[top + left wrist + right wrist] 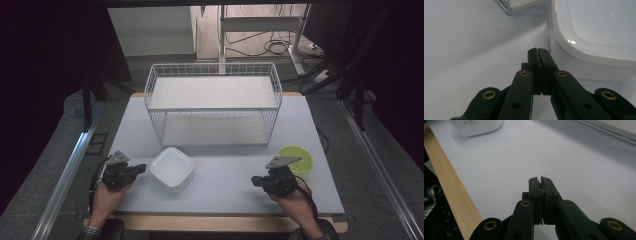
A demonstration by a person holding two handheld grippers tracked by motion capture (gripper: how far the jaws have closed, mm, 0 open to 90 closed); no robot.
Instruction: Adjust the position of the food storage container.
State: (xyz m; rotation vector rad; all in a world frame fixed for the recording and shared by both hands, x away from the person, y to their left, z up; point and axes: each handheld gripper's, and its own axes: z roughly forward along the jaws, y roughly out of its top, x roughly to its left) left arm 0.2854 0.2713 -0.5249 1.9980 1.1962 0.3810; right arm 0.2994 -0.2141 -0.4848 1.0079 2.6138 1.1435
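A: In the high view, what lies by the left gripper [141, 168]?

B: A white square container [172, 168] with rounded corners and a shallow lid, glossy, in the lower middle of the frame, left of centre. It sits turned like a diamond, one corner pointing at the wire basket [213, 71] above it. Being square, it has no clear long axis. The left gripper's jaws are pressed together, just left of it. The right gripper [256, 181] is in the lower right, also closed on nothing, with a green plate [302, 156] just behind it.

A: And the left gripper view?

B: The left gripper [538, 50] has its jaws shut tight, holding nothing. The container [596, 37] takes the upper right, its rim just beyond the tips; whether they touch I cannot tell.

A: The right gripper view?

B: The right gripper [540, 180] has its jaws closed and empty over the bare table [506, 162]. The container [475, 126] is at the upper left, well apart.
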